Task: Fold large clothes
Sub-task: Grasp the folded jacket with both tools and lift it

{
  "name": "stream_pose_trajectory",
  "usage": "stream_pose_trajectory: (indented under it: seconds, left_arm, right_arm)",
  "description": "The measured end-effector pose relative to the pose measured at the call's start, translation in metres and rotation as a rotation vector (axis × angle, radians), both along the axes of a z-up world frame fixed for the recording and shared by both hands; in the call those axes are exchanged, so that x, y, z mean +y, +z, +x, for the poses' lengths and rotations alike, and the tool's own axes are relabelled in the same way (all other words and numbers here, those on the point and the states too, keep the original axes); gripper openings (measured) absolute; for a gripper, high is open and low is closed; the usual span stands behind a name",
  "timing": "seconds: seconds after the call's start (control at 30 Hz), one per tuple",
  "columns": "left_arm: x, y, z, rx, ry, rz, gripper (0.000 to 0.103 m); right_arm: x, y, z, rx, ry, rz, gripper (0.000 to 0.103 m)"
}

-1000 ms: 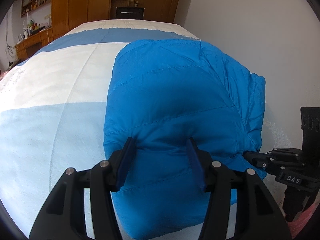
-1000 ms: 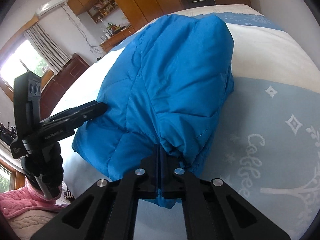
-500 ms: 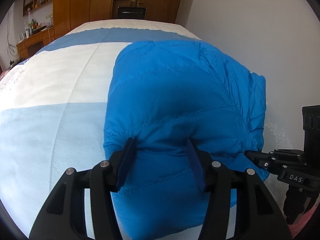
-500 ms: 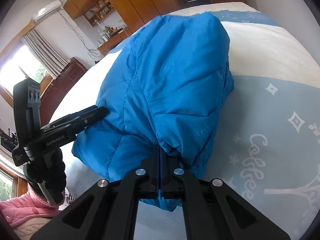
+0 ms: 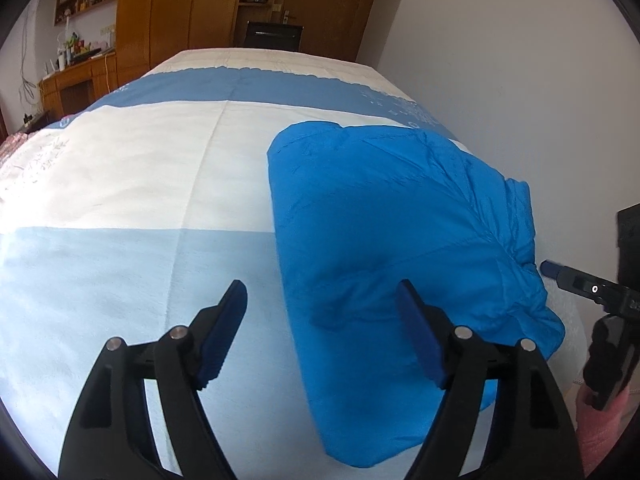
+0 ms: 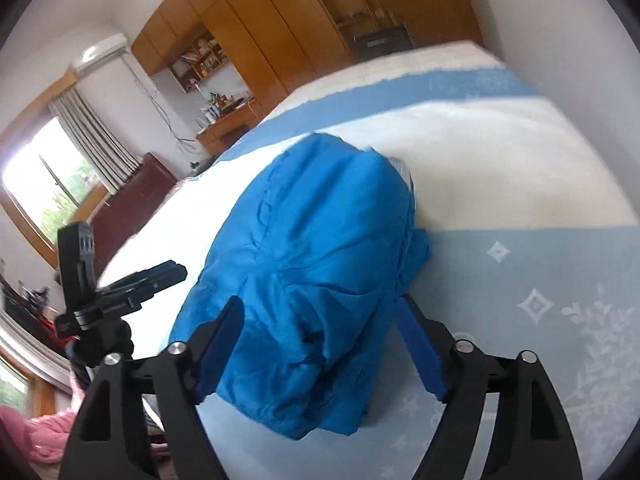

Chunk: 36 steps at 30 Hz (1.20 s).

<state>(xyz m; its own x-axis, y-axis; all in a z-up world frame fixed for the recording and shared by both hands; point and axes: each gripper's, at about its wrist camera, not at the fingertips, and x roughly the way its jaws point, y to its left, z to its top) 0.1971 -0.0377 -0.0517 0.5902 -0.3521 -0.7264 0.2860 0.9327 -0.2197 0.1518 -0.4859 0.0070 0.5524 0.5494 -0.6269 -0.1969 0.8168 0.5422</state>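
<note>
A bright blue padded jacket point(image 5: 400, 232) lies folded into a bundle on the bed, near the wall side. My left gripper point(image 5: 324, 316) hovers over its near left corner. Its jaws are opening wide, and neither blue pad presses the fabric. In the right wrist view the same jacket point(image 6: 316, 264) sits straight ahead. My right gripper point(image 6: 320, 332) hangs just above its near end, jaws opening, pads clear of the cloth. Each gripper also shows from the side in the other's view: the right gripper point(image 5: 576, 280) at the right edge, the left gripper point(image 6: 160, 276) at the left.
The bed cover point(image 5: 140, 184) has white, light blue and darker blue bands and stretches wide to the jacket's left. A white wall point(image 5: 500, 80) runs along the right side. Wooden wardrobes point(image 5: 192, 12) and a cluttered desk point(image 5: 76, 76) stand beyond. A pink sleeve point(image 6: 44, 432) shows low left.
Both grippers have let go of the jacket and opened wide. They have drawn back and up, and the jacket now lies loose on the bed, farther from both cameras.
</note>
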Motion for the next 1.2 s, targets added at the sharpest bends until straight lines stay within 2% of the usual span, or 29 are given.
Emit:
stream_pose_trajectory:
  seconds: [0.07, 0.13, 0.23, 0.37, 0.47, 0.5, 0.63, 0.7, 0.8, 0.9, 1.07, 1.2]
  left_arm:
    - [0.001, -0.005, 0.008, 0.03, -0.022, -0.034, 0.079]
    - [0.006, -0.014, 0.017, 0.087, -0.059, -0.103, 0.081]
    - [0.009, -0.033, 0.031, 0.163, -0.088, -0.158, 0.084]
    - [0.018, -0.06, 0.05, 0.281, -0.15, -0.353, 0.087]
    - [0.014, -0.077, 0.062, 0.361, -0.199, -0.468, 0.089]
    - [0.012, -0.08, 0.064, 0.37, -0.206, -0.485, 0.09]
    - [0.0, -0.08, 0.065, 0.351, -0.235, -0.482, 0.091]
    - [-0.004, -0.077, 0.062, 0.327, -0.251, -0.476, 0.089]
    - [-0.004, -0.068, 0.052, 0.274, -0.264, -0.468, 0.078]
    - [-0.002, -0.06, 0.052, 0.244, -0.263, -0.496, 0.073]
    - [-0.001, -0.035, 0.052, 0.147, -0.249, -0.466, 0.072]
    - [0.013, -0.018, 0.065, 0.087, -0.216, -0.474, 0.072]
  right_arm:
    - [-0.009, -0.015, 0.009, 0.042, 0.009, 0.048, 0.084]
    - [-0.005, -0.027, 0.018, 0.079, 0.02, 0.081, 0.086]
    - [-0.008, -0.048, 0.031, 0.148, 0.035, 0.139, 0.089]
    - [-0.012, -0.069, 0.042, 0.198, 0.076, 0.247, 0.093]
    - [-0.009, -0.081, 0.05, 0.231, 0.103, 0.287, 0.093]
    - [-0.008, -0.083, 0.053, 0.235, 0.111, 0.298, 0.093]
    - [-0.003, -0.086, 0.056, 0.226, 0.132, 0.319, 0.09]
    - [0.001, -0.085, 0.058, 0.216, 0.145, 0.323, 0.078]
    - [0.005, -0.072, 0.053, 0.145, 0.154, 0.272, 0.061]
    - [0.007, -0.06, 0.052, 0.092, 0.164, 0.258, 0.053]
    - [0.027, -0.03, 0.062, -0.009, 0.207, 0.161, 0.051]
    - [0.043, -0.004, 0.089, -0.078, 0.239, 0.115, 0.051]
